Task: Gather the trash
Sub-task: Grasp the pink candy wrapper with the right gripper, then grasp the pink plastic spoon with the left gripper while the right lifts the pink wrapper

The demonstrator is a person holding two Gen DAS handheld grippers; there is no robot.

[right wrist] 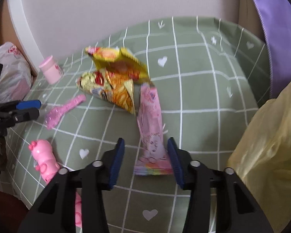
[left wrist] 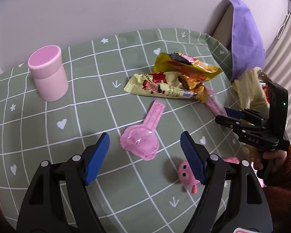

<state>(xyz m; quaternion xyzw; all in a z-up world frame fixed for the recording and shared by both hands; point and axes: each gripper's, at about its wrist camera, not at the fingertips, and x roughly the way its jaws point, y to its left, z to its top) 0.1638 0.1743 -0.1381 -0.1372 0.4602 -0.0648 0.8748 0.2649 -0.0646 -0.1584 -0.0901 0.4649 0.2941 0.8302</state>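
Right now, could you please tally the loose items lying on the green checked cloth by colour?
Pink: 4 (cup, scoop-shaped blister, flat wrapper, pig toy)
Yellow: 2 (upper snack bag, lower snack bag)
Total: 6

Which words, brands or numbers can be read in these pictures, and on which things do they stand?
"DAS": on the black body of the right tool.
Yellow snack wrappers: red print and pictures, too small and crumpled to read.
Pink wrapper: blurred, unreadable.
Pink cup: no text visible.
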